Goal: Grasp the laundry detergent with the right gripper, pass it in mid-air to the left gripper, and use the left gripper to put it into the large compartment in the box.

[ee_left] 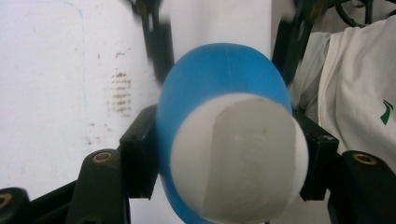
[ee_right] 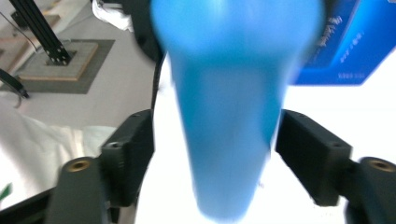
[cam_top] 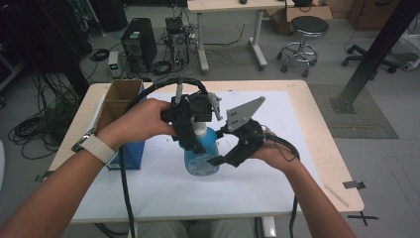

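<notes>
A blue bottle (cam_top: 202, 161) with a white cap (ee_left: 238, 163) stands on the white mat (cam_top: 163, 188) in the middle of the table. My left gripper (cam_top: 195, 140) comes down over its top. In the left gripper view that gripper (ee_left: 229, 158) is shut on the bottle (ee_left: 219, 79) at its neck, with a pad pressed against each side. My right gripper (cam_top: 221, 150) reaches in from the right at the bottle's body. In the right gripper view its jaws stand apart on both sides of the blurred bottle (ee_right: 233, 116), so this gripper (ee_right: 215, 154) is open.
An open cardboard box (cam_top: 119, 99) and a blue box (cam_top: 131, 154) stand at the table's left side; the blue box (ee_right: 355, 42) is also behind the bottle in the right gripper view. Black cables trail from both grippers. A stool (cam_top: 303, 37) and computer towers stand on the floor beyond.
</notes>
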Available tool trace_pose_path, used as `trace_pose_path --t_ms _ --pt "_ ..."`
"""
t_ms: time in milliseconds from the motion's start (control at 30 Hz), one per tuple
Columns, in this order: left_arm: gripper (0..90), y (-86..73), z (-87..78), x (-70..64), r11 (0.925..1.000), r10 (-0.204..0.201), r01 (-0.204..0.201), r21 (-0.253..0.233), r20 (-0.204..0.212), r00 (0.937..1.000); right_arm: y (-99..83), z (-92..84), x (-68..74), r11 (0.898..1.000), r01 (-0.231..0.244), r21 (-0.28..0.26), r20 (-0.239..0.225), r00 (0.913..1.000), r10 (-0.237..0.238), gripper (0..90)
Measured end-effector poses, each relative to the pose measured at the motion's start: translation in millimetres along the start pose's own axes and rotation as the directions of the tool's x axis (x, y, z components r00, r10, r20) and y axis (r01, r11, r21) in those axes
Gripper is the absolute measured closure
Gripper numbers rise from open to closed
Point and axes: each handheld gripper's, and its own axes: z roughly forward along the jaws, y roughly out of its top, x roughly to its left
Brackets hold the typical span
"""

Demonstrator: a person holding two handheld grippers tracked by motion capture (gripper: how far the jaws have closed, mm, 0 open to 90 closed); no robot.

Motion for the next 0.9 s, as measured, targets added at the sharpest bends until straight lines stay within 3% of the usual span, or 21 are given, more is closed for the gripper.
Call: trace_pose_path --t_ms 133,300,433,500,633,733,900 --pt "38.1 -4.6 -5.9 2.6 0.9994 -0.035 0.035 -0.002 -0.022 0.9992 -14.4 -22.5 -0.1 0.997 -0.072 0.034 0.055 0.9960 0.070 15.5" --pt "38.2 -6.7 -17.9 5.2 0.9959 -0.091 0.090 -0.008 -0.063 0.9939 -30.7 -44.8 -0.3 0.981 -0.162 0.109 0.148 0.9783 0.145 8.6" --pt "38.1 -4.4 -29.3 7.3 0.9911 -0.133 0.133 0.000 -0.096 0.9865 -37.6 -56.0 -0.6 0.960 -0.191 0.203 0.190 0.9698 0.152 7.1" --pt "38.1 -3.1 -35.6 9.1 0.9868 -0.161 0.162 -0.006 -0.108 0.9809 -39.0 -62.3 -0.1 0.955 -0.205 0.214 0.209 0.9647 0.160 5.7" --pt "38.1 -1.8 -48.7 13.1 0.9746 -0.224 0.222 -0.029 -0.140 0.9645 -38.3 -76.6 0.2 0.945 -0.239 0.223 0.252 0.9507 0.181 4.6" --pt "38.1 -1.6 -57.4 16.1 0.9617 -0.274 0.271 -0.041 -0.168 0.9469 -37.3 -86.2 -1.4 0.932 -0.268 0.246 0.291 0.9373 0.192 3.4" --pt "38.1 -3.9 -68.4 21.9 0.9305 -0.366 0.360 -0.066 -0.203 0.9082 -35.9 -99.6 -8.2 0.914 -0.298 0.276 0.329 0.9226 0.202 3.3"
